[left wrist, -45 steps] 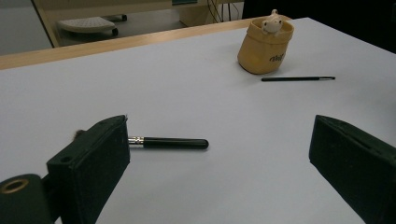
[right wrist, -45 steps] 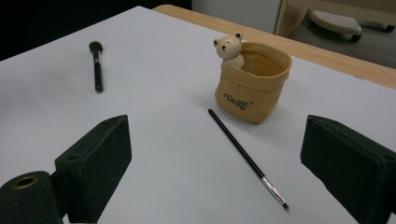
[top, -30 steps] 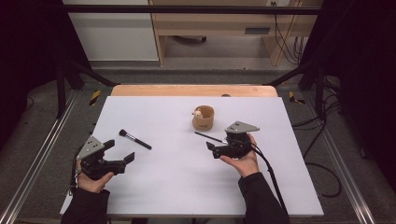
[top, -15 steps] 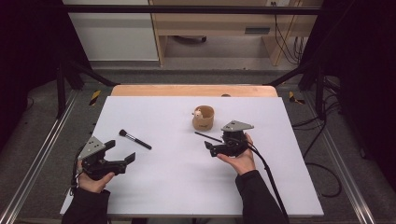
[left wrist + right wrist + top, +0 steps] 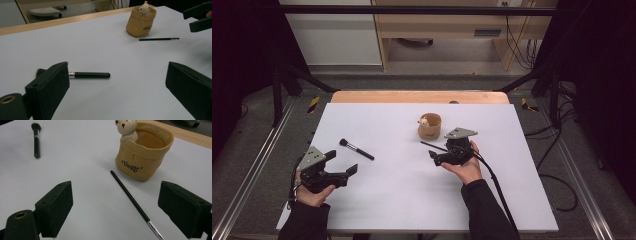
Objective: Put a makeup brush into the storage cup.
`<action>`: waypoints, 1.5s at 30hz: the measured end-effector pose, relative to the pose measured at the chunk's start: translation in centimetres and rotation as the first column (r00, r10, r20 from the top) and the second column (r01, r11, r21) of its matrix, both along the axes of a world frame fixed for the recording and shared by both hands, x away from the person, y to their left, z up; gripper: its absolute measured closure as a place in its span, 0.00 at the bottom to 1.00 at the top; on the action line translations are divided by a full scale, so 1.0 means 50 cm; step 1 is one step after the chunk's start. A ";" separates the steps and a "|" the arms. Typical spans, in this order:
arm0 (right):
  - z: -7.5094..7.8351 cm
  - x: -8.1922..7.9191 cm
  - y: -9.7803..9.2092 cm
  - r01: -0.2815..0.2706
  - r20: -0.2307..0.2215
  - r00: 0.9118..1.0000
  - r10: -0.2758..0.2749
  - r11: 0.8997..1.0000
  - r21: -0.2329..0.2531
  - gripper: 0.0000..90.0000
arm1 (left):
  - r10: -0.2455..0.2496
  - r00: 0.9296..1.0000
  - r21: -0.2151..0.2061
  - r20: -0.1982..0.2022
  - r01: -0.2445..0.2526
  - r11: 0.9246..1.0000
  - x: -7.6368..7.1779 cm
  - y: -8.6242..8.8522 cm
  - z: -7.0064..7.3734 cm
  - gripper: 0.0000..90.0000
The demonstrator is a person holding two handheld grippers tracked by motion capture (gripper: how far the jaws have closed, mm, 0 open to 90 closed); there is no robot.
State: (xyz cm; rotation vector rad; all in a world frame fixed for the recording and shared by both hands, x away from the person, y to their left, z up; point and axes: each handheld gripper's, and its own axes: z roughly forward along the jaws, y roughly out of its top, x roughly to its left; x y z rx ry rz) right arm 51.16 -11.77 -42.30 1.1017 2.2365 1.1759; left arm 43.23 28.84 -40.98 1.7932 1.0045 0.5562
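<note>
Here | left gripper point(image 5: 343, 162) jaws wide | right gripper point(image 5: 432, 156) jaws wide | table point(image 5: 412, 200) near-edge bare

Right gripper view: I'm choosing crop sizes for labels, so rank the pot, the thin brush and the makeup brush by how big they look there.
1. Pot: it looks biggest.
2. Thin brush: long but very slim, and nearest the camera, which makes it look larger.
3. Makeup brush: it looks smallest, but lies farthest off.

Thin brush point(image 5: 433, 145) touching, maybe, cup point(image 5: 430, 126); makeup brush point(image 5: 356, 149) left.
</note>
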 end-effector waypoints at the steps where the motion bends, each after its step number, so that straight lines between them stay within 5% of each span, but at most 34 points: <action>1: 0.000 0.000 0.000 0.000 0.000 1.000 0.000 1.000 0.000 0.15 | 0.000 1.000 0.000 0.000 0.000 1.000 0.000 0.000 0.000 0.05; 21: -0.034 0.048 -0.008 0.065 -0.049 0.997 -0.067 0.997 -0.032 0.17 | -0.006 1.000 0.005 0.002 0.006 1.000 0.001 0.002 -0.001 0.05; 31: -0.034 0.057 0.005 0.030 -0.049 0.998 -0.033 0.998 -0.059 0.17 | -0.004 1.000 0.005 0.000 0.004 1.000 0.002 0.000 -0.002 0.05; 35: -0.028 0.063 0.015 0.035 -0.062 0.997 -0.037 0.999 -0.033 0.18 | -0.004 1.000 0.004 0.000 0.004 1.000 0.001 0.001 -0.002 0.05; 45: -0.063 0.082 0.021 0.048 -0.093 0.994 -0.056 0.996 -0.081 0.25 | -0.006 1.000 0.003 -0.005 0.006 1.000 0.003 0.000 -0.005 0.05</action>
